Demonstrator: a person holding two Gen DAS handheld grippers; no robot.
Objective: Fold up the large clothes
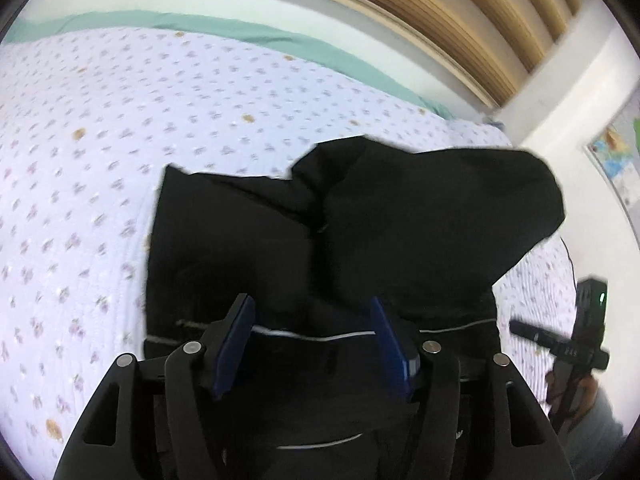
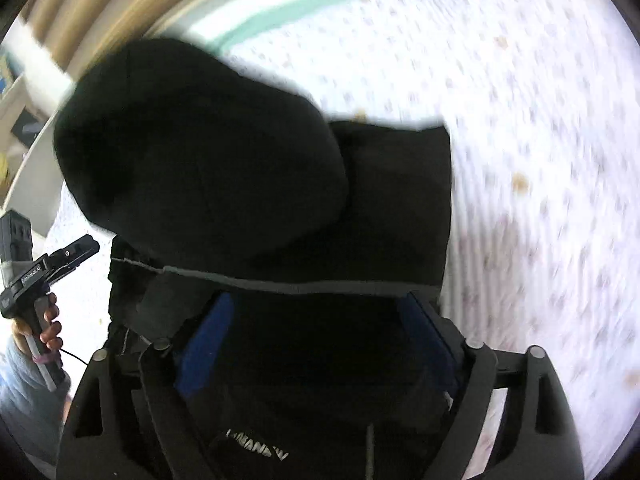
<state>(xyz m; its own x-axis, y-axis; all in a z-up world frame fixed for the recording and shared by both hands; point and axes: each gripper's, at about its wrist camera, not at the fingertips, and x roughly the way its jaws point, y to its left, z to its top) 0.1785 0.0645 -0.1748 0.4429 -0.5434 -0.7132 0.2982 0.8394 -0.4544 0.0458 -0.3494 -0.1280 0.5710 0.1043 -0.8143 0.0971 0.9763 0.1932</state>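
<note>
A black jacket (image 1: pixel 240 232) lies bunched on a bed with a pale flowered sheet (image 1: pixel 120 140). Its rounded hood (image 1: pixel 460 208) flops toward the right in the left wrist view. My left gripper (image 1: pixel 311 308) hangs just over the jacket's near part, open, its blue pads (image 1: pixel 236 336) well apart over a thin pale piping line. In the right wrist view the hood (image 2: pixel 192 140) fills the upper left above the jacket's body (image 2: pixel 400 200). My right gripper (image 2: pixel 316 300) stands open above the black cloth. Neither gripper's pads press on the fabric.
A green band (image 1: pixel 240 28) edges the sheet at the far side, with wooden slats (image 1: pixel 480 20) behind it. A white wall and a map poster (image 1: pixel 616 156) stand at the right. A hand (image 2: pixel 48 328) on a gripper handle shows at the left edge.
</note>
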